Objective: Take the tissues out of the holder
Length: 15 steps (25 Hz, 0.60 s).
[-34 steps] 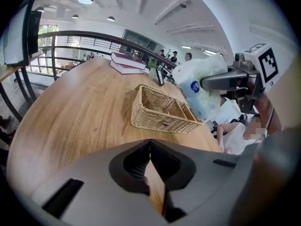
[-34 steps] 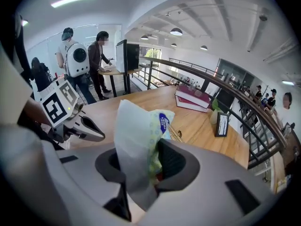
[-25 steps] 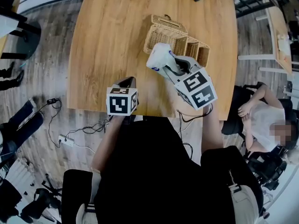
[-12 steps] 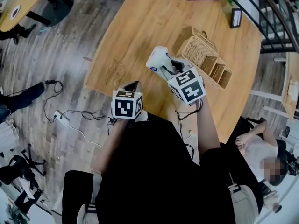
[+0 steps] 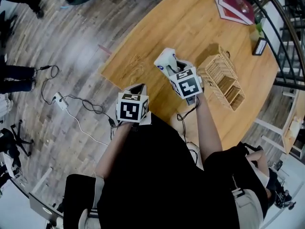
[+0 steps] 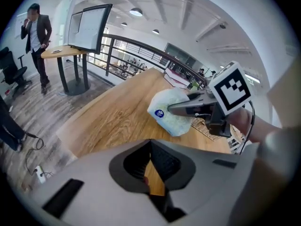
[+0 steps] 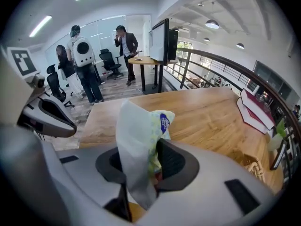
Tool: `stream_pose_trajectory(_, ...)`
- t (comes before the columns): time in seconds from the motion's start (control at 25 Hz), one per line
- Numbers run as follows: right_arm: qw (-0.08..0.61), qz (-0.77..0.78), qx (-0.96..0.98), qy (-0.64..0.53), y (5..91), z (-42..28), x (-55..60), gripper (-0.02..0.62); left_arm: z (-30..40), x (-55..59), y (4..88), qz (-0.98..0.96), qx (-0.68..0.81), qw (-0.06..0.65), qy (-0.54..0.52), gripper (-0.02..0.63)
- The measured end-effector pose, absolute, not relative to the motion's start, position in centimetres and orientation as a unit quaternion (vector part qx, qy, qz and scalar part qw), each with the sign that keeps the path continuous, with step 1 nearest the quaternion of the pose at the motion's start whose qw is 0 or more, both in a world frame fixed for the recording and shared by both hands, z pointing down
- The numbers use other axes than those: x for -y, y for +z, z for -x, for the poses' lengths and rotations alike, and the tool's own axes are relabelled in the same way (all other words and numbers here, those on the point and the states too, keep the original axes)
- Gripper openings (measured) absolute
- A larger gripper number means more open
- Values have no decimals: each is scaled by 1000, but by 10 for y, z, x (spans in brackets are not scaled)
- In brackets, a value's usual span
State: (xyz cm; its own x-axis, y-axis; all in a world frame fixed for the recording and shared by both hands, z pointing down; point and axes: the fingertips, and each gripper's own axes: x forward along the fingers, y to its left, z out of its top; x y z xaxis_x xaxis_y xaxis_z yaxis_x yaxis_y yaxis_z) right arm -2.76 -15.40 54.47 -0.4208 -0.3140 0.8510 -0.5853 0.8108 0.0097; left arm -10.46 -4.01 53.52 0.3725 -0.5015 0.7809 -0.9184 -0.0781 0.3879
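My right gripper point(image 5: 174, 68) is shut on a white tissue pack point(image 5: 164, 61) with a blue logo and holds it above the wooden table point(image 5: 157, 32). In the right gripper view the pack point(image 7: 141, 131) stands pinched between the jaws. The wicker holder point(image 5: 224, 82) sits on the table to the right of the pack, apart from it. My left gripper point(image 5: 136, 88) hovers over the table's near edge, below and left of the pack. Its jaws meet at the tips point(image 6: 150, 142) with nothing between them. From the left gripper view, the pack point(image 6: 171, 112) hangs ahead.
Dark red books point(image 5: 236, 6) and a small black frame point(image 5: 259, 46) lie at the table's far end by a railing. A power strip and cables point(image 5: 59, 100) trail on the wooden floor at the left. Several people point(image 7: 87, 65) stand by desks beyond the table.
The right gripper has carried the tissue pack away from the wicker holder, leftward over the table, and lower. The left gripper shifted along the near edge. The head view has swung round.
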Motion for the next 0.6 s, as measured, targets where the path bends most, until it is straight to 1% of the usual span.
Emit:
stream_pose_trajectory(0.2, 498, -266, 817, 121, 563, 44, 156, 140, 120, 30, 539, -685, 521, 456, 227, 12)
stream_pose_trajectory(0.6, 522, -269, 804, 95, 577, 53, 161, 135, 133, 24, 541, -682, 524, 459, 221, 12)
